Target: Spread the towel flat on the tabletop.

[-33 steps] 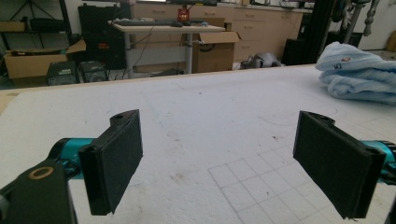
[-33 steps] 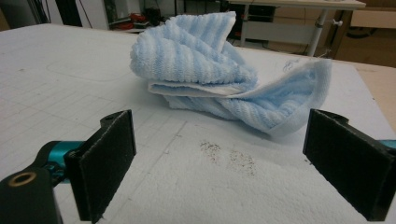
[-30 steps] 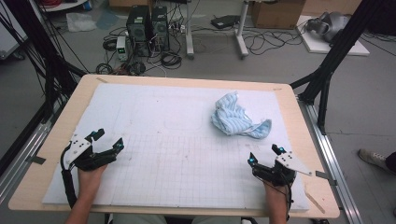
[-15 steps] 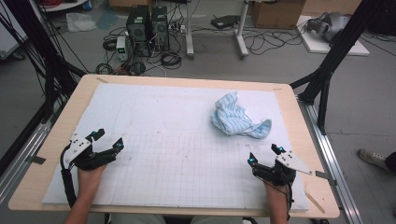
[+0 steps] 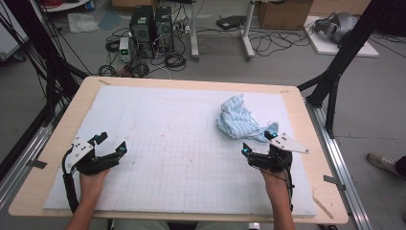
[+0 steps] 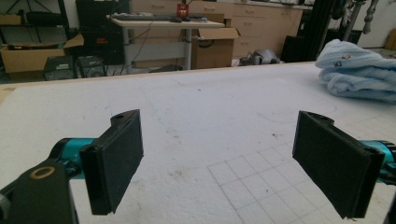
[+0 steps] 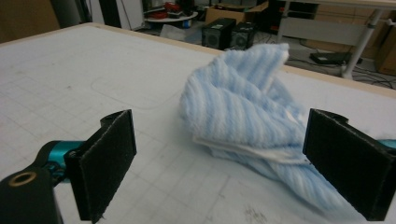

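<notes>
- Right hand-held gripper (image 5: pixel 259 143) sits low over the mat (image 5: pixel 167 143) at the right side of the desk (image 5: pixel 306 124), jaws spread wide, nothing between them
- Its far jaw is right at the near edge of the towel (image 5: pixel 238 120); from the high view, touching or just short of it, can't tell
- In the right gripper view the towel (image 7: pixel 252 121) is dead ahead between the open jaws, its lower fold running toward the right-hand jaw, which stands in front of it
- The towel is a crumpled heap, pale blue with white stripes, lying on the mat on the right half of the desk, one corner poking upward
- Left hand-held gripper (image 5: pixel 109 146) rests low at the near left of the mat, jaws wide apart too, holding nothing
- In the left gripper view there is bare mat (image 6: pixel 196 121) between the two black pads, with faint grid squares near them
- The same view catches the towel (image 6: pixel 359 70) far off at the upper right, well apart from this gripper
- Both of the person's hands come in from the bottom edge, left hand (image 5: pixel 91 184) and right hand (image 5: pixel 274 182), each wrapped around its gripper's handle
- A black cable (image 5: pixel 71 189) trails back along the left forearm
- Beyond the desk, on the floor, two computer towers (image 5: pixel 152 24) stand among loose cables
</notes>
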A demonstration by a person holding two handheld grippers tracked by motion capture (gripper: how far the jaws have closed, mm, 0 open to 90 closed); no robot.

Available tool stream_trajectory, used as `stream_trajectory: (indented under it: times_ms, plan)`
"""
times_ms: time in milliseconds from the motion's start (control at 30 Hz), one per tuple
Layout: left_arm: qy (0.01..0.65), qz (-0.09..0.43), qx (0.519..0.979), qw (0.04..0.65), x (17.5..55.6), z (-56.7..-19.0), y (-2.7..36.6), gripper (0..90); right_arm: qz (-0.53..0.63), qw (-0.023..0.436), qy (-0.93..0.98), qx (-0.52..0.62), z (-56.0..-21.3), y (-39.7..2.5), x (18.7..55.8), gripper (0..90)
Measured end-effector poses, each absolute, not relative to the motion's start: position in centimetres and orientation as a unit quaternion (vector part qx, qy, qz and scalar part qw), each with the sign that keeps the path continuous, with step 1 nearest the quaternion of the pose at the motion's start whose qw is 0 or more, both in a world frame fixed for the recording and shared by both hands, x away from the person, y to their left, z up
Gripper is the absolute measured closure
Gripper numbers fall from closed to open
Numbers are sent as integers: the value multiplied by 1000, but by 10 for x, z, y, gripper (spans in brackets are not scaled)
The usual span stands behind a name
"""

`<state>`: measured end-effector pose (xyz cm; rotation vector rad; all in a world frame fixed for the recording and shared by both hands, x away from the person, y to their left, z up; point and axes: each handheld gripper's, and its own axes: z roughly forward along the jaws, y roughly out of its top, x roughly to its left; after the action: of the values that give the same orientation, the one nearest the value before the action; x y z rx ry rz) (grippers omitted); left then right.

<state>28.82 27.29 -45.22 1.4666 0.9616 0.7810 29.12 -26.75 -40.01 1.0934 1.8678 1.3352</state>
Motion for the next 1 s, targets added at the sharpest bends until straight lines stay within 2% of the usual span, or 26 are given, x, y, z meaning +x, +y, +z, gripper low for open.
stream_trajectory:
  times_ms: [267, 533, 567, 600, 800, 933, 967, 1000]
  plan:
    - [411, 333, 625, 574, 288, -452, 273, 165, 487, 279, 725, 399, -379, -248, 318, 87]
    - [411, 333, 625, 573, 288, -452, 273, 166, 447, 262, 738, 432, -385, -244, 356, 93]
    - [411, 333, 625, 573, 288, -452, 273, 166, 440, 261, 743, 433, -386, -242, 361, 103]
    - [411, 332, 626, 574, 288, -452, 273, 166, 435, 258, 748, 431, -387, -240, 366, 151]
    - [412, 331, 626, 573, 289, -452, 273, 166, 386, 245, 776, 435, -396, -226, 390, 207]
    - [412, 331, 627, 573, 289, -452, 273, 167, 366, 235, 789, 434, -405, -221, 398, 362]
    - [412, 331, 627, 573, 289, -452, 273, 167, 366, 235, 789, 434, -405, -221, 398, 362]
    - [412, 331, 627, 573, 289, -452, 273, 167, 363, 232, 790, 436, -406, -220, 399, 398]
